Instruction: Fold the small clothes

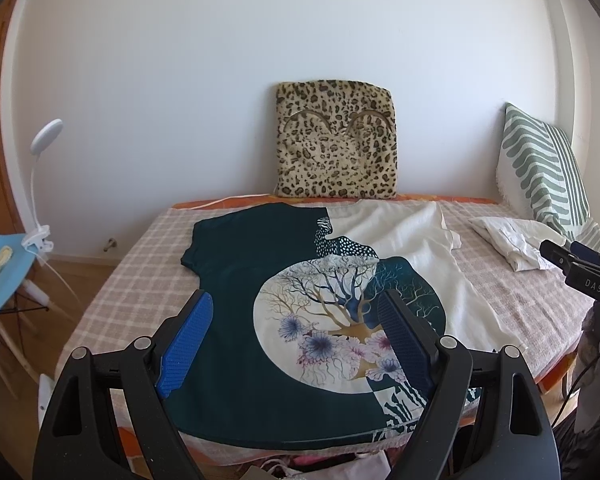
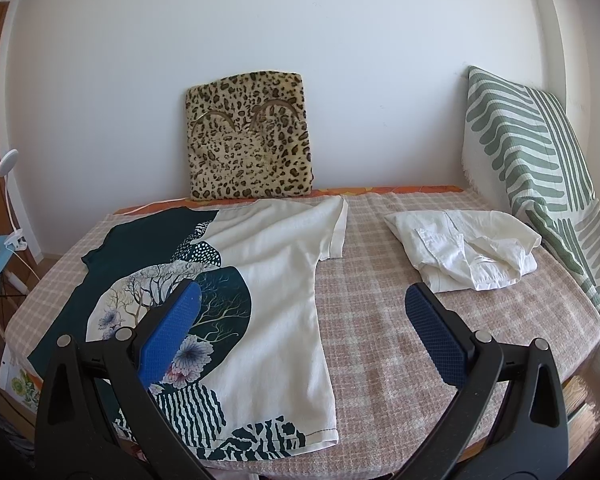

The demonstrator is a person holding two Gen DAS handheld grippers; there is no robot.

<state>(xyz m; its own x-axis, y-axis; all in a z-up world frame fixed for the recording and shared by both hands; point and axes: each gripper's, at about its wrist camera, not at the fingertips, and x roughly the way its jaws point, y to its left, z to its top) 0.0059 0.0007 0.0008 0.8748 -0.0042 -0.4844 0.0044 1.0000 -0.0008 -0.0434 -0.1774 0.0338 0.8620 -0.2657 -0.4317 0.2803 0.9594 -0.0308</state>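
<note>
T-shirt [image 2: 268, 264] flat, collar seemingly wallward.

The letters "DAS" stand on the right hand-held gripper [image 1: 556, 254].

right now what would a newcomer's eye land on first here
First the shirt, half dark teal and half cream with a big tree print, spread flat on the checked bed. Behind it a leopard cushion leans on the white wall, and a folded white garment lies to the right. Both grippers, left and right, hover open.
</note>
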